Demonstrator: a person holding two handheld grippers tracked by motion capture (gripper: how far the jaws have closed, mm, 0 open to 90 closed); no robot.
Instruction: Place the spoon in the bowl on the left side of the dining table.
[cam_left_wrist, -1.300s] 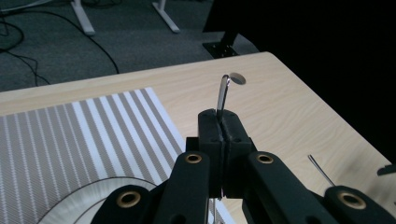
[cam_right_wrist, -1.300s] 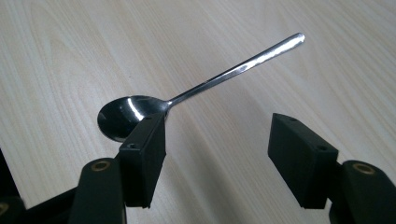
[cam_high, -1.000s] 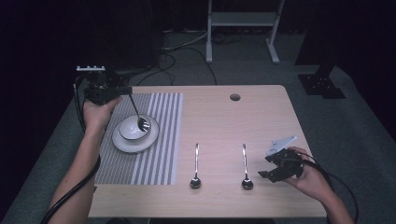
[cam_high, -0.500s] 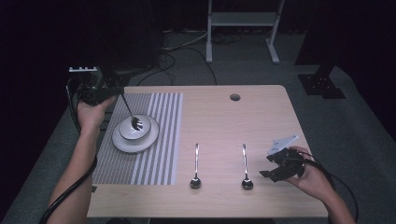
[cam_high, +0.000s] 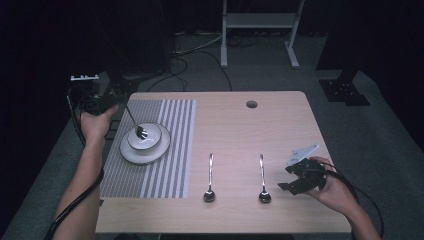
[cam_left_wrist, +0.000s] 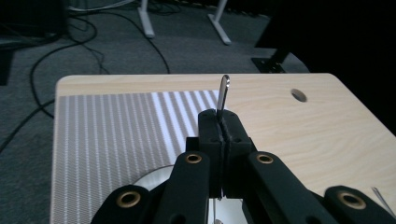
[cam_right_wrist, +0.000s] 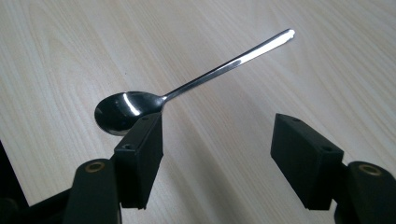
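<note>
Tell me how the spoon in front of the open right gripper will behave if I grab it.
The spoon looks polished, so it may slip between the fingers. Its thin handle lies flat on the table, probably hard to get under. It seems stiff and light.

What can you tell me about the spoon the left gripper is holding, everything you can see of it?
The spoon is slim and shiny, metal by its look. The left gripper is shut on its handle, whose rounded tip pokes up past the jaws in the left gripper view. In the high view it slants down from the gripper, and its bowl end sits in the white bowl on the plate, over the striped mat. Whether it touches the bowl's bottom I cannot tell.
</note>
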